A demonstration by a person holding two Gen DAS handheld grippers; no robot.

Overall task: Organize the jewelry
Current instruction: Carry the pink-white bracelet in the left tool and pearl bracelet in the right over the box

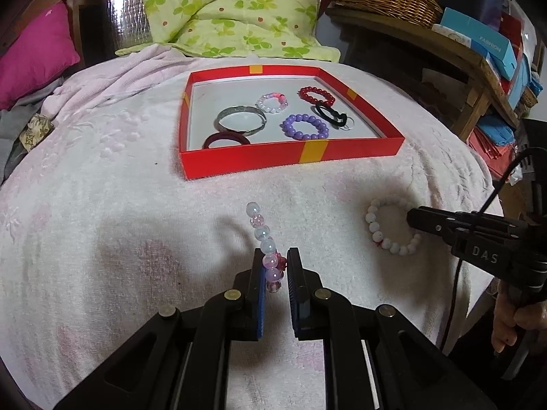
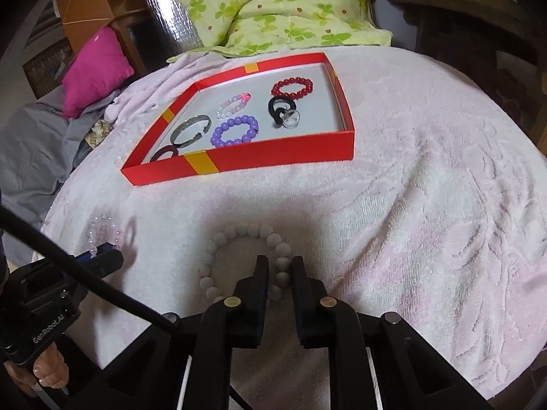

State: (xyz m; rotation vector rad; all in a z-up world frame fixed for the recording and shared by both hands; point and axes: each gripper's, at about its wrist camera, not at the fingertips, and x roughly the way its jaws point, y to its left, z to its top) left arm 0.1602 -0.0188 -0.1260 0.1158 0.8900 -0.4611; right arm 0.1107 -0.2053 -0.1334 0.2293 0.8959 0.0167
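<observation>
Left wrist view: the left gripper has its jaws closed on a clear-and-pink bead bracelet, pinched at its lower beads. The strand stands upright from the jaws at lower centre of the frame, glassy beads alternating clear, pink and lilac, with a small dark red knot at the grip. From the right wrist view this bracelet is faint, at left centre.

Right wrist view: the right gripper has its jaws narrowly parted, straddling the right side of a white bead bracelet. One or two beads sit between the fingers; whether the pads press them cannot be told. This bracelet lies flat as a ring of matte white beads on the pink towel, at lower centre of the frame.

Further out, upper centre of both frames, a shallow red box with yellow tape marks sits on the towel. Inside lie a purple bead bracelet, a red bead bracelet, a pink-and-white bead bracelet, a silver bangle, a maroon hair tie, a black hair tie and a clear ring touching it.

Beyond the box, at the top of the frame, a green floral quilt; at upper left, a magenta cushion.
</observation>
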